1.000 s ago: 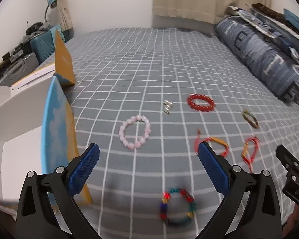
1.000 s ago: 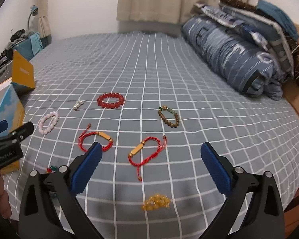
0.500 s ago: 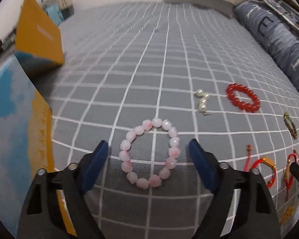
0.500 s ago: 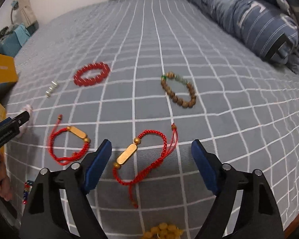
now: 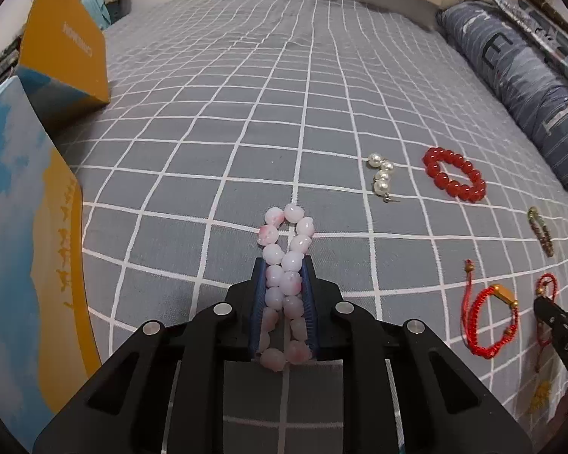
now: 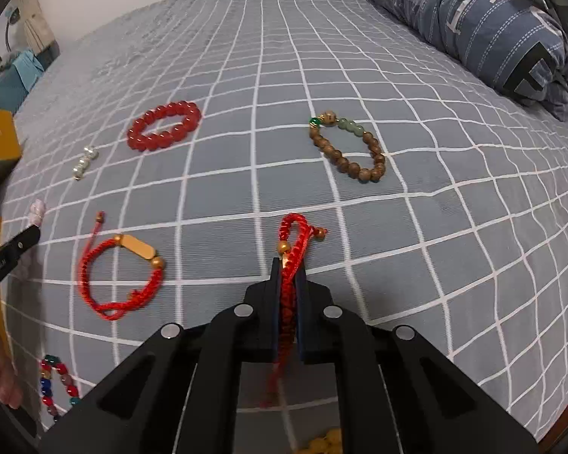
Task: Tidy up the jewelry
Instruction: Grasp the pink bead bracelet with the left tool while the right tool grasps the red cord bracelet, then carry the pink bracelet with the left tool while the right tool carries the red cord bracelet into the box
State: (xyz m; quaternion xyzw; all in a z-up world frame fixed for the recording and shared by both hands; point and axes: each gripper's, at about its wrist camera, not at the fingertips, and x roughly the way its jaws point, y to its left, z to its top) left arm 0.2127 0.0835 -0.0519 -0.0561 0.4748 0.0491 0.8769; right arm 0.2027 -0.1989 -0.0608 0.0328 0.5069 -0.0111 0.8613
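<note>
A: What do the left fingers [image 5: 259,302] have?
B: They're pinched on the pink bracelet [image 5: 286,261], squashing it into a narrow double row. Its far end sticks out past the tips of the left gripper [image 5: 283,270], over the checked bedspread [image 5: 246,113].

A: And the right side?
B: The right gripper [image 6: 288,272] is clamped on a red cord bracelet [image 6: 293,242]. The loop and a gold bead poke out ahead of the tips; a tail hangs back between the fingers [image 6: 274,302].

A: What else lies on the bed?
B: Left of that, a second cord bracelet [image 6: 117,276] with a gold bar. Further off, a red bead bracelet [image 6: 164,125], and beside it some pearls [image 6: 84,162]. To the right, a wooden bracelet [image 6: 350,147] with green beads. Near the lower left edge, a multicoloured bracelet [image 6: 56,382]; yellow beads [image 6: 322,444] show at the bottom.

A: Anything beyond?
B: A blue-and-yellow box [image 5: 30,227] stands left, an orange box [image 5: 70,43] behind it, and a rolled quilt [image 6: 473,19] on the right
</note>
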